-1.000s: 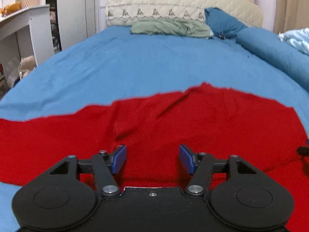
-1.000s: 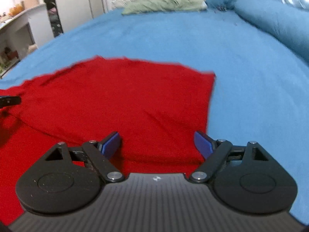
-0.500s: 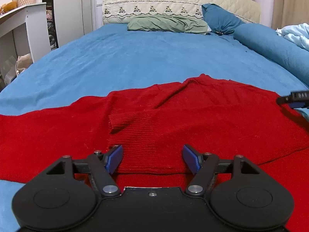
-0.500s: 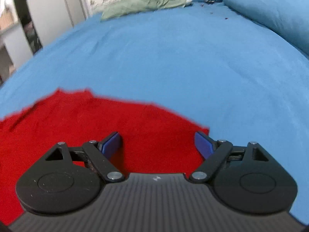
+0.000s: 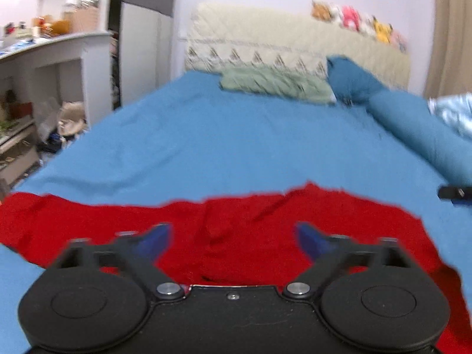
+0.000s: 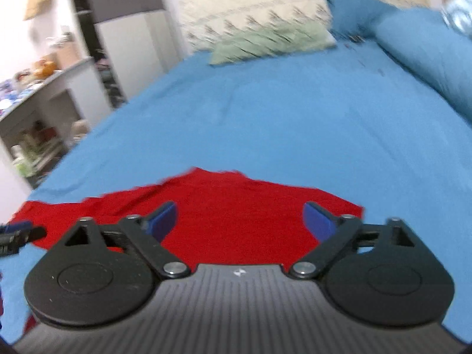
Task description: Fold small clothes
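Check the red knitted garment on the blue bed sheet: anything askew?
Yes. The red knitted garment lies rumpled on the blue bed sheet: its far edge is ragged, with a small raised fold near the middle. Left gripper and right gripper are open, holding nothing.

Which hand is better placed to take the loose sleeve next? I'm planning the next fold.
Left, probably. The left tool stands open right over the red knit garment, whose sleeve trails off to its left on the blue bedsheet. The right tool, also open, faces the garment's opposite edge.
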The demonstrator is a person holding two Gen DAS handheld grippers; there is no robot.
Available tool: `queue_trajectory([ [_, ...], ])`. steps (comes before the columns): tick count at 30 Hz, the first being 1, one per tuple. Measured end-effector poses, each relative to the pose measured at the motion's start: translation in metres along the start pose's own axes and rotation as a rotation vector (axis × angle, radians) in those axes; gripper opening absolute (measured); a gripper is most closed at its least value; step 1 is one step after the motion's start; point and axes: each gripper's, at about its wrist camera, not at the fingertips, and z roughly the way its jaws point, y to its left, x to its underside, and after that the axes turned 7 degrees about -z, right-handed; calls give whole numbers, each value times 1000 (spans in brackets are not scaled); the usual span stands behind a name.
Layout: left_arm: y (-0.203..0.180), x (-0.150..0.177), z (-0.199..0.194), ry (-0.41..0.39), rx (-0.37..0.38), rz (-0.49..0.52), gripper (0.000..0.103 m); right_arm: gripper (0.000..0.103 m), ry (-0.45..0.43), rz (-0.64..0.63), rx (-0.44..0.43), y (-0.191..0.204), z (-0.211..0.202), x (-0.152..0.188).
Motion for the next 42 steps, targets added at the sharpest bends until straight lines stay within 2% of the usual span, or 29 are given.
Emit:
queue_trajectory([
  [2, 14, -11, -14, -19, -6, -4, 103, 103, -24, 4, -57, 23, -16, -3],
  [4, 33, -21, -24, -30, -47, -5, 103, 103, -23, 28, -126, 44, -20, -9],
  [6, 56, -27, -31, -39, -79, -29, 103, 103, -23, 38, -153, 60, -22, -14],
  [14, 189, -26, -34, -12, -168, -258, 103, 103, 4, -17, -147, 123, 7, -4],
  [18, 241, -12, -13, 19, -193, -349, 100, 103, 54, -36, -145, 143, 31, 12],
  [21, 268, -2, 6, 50, -197, -421, 88, 103, 73, -50, -144, 152, 44, 21],
  [23, 283, 4, 22, 67, -187, -488, 73, 103, 86, -67, -141, 157, 52, 27],
  [25, 296, 9, 34, 72, -189, -542, 66, 103, 91, -80, -141, 159, 58, 29],
  [28, 306, 8, 46, 29, -187, -597, 61, 103, 98, -95, -139, 160, 67, 32],
  [30, 310, 4, 51, 5, -197, -612, 53, 103, 97, -102, -139, 160, 72, 34],
  [32, 313, -1, 57, -5, -219, -616, 33, 103, 101, -107, -135, 157, 77, 36],
  [33, 315, -2, 59, -7, -233, -626, 28, 103, 103, -108, -133, 156, 78, 37],
  [34, 316, -4, 61, -8, -239, -636, 12, 103, 105, -107, -131, 155, 80, 38],
  [35, 316, -5, 64, -8, -241, -644, 6, 103, 106, -103, -126, 153, 81, 40],
  [38, 308, -11, 60, -31, -263, -627, 5, 103, 111, -85, -113, 148, 85, 43],
  [42, 267, -35, 41, -102, -249, -484, 5, 103, 101, -60, -102, 136, 80, 43],
])
